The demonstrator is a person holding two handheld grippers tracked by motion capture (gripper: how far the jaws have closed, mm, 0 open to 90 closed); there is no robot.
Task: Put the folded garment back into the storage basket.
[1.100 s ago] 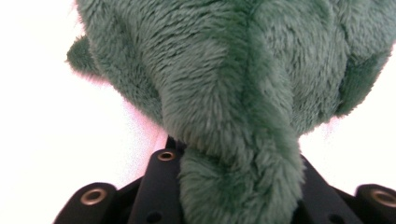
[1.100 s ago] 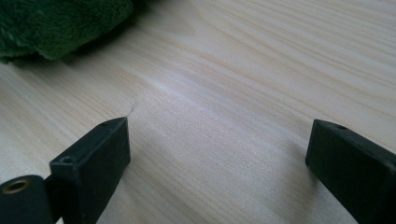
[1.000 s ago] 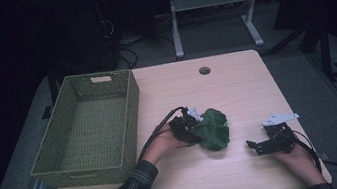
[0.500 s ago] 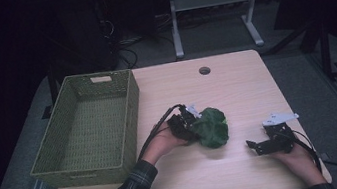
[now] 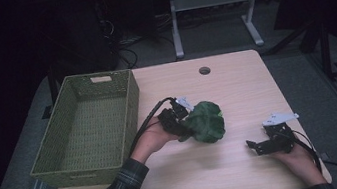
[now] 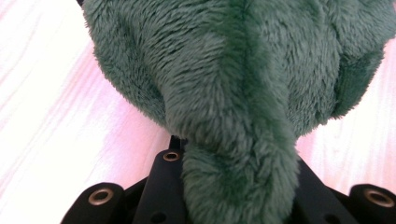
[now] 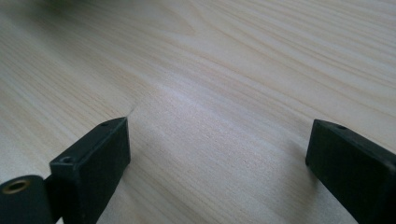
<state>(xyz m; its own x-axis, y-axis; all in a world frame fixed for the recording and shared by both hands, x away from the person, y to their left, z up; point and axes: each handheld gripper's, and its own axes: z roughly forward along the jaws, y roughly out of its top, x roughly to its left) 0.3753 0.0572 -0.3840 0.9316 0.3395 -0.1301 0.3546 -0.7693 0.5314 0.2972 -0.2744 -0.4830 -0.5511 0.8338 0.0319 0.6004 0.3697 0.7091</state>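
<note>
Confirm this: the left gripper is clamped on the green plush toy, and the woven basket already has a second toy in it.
Not quite. The left gripper does clamp the green plush toy, but the woven basket holds nothing, as the high view shows.

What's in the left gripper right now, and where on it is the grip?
The left gripper holds the green plush toy, pinched by a narrow furry fold at its near edge. The right gripper holds nothing.
</note>
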